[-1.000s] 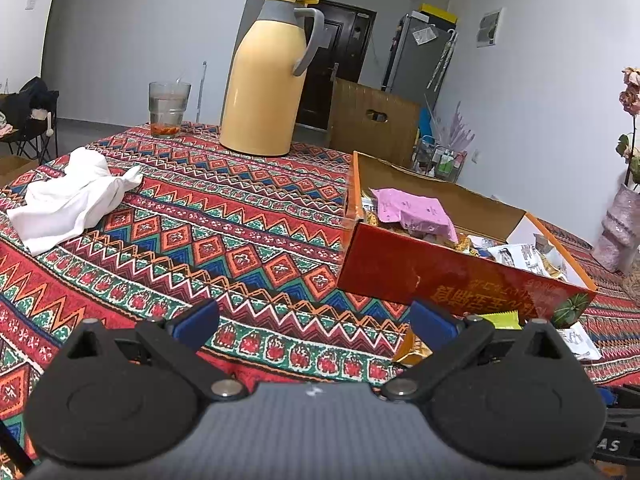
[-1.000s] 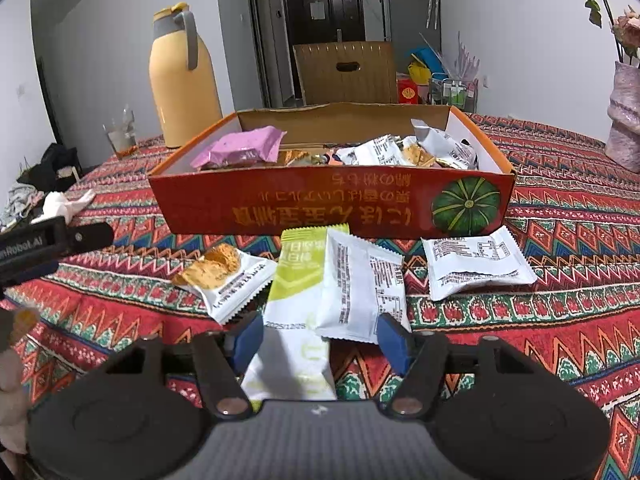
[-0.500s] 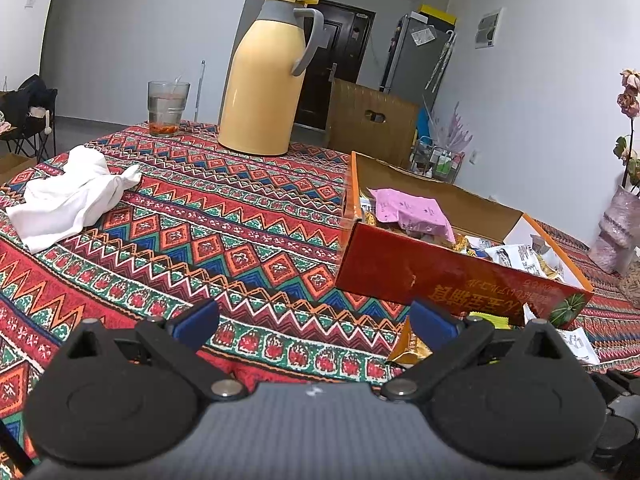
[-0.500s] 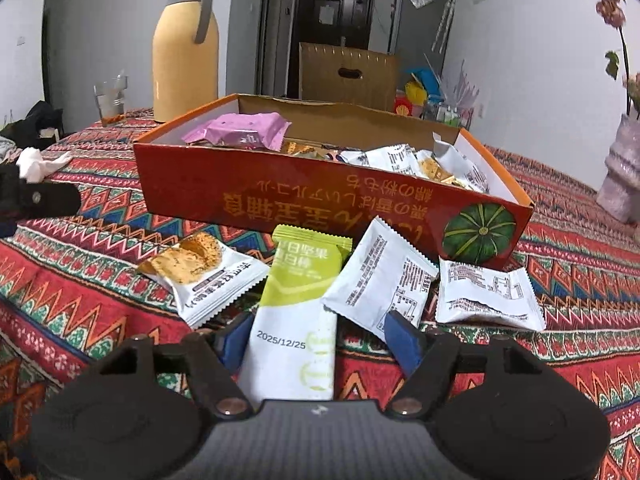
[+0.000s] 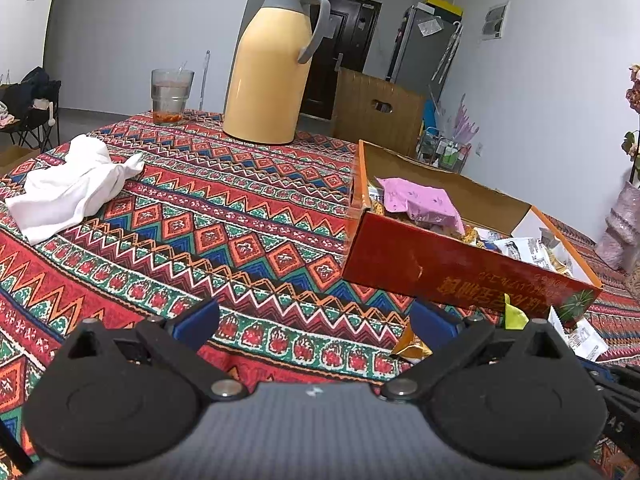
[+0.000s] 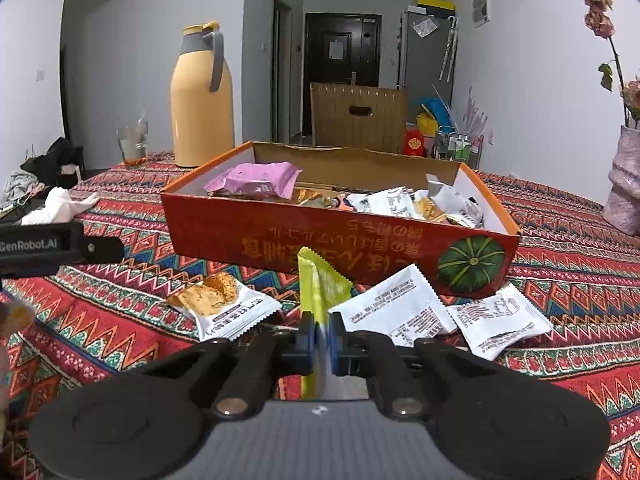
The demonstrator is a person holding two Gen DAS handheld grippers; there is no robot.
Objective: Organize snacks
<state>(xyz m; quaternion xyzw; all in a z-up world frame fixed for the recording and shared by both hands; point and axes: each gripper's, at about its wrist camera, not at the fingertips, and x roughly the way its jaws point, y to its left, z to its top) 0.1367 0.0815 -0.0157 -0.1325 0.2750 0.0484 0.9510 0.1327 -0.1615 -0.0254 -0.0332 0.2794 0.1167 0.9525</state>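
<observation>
Left wrist view: the left gripper [image 5: 314, 322] hangs with its jaws spread wide and nothing between them, over the patterned tablecloth [image 5: 224, 224] near the table's front edge. It seems parked there to stay out of the other hand's way. The orange box [image 5: 452, 276] stands toward the right edge, with a pink packet [image 5: 420, 202] on top of its contents. Only this view shows the box's left end wall and the open stretch of cloth running back to the white rag [image 5: 72, 188], the glass [image 5: 171, 96] and the yellow thermos [image 5: 272, 72] at the far edge.

Right wrist view: the right gripper [image 6: 320, 340] has just clamped shut on the green packet [image 6: 320, 284], which stands on edge between the pads, pinched low so its top rises toward the box's front wall [image 6: 340, 252]. The thin grip suits a flat sachet. This view alone shows the loose snacks left in front of the box: a biscuit packet [image 6: 224, 304] to the left and two white sachets [image 6: 400, 308] [image 6: 500, 320] to the right. It also shows the box's inside, half filled, which suggests the green packet goes there next.
</observation>
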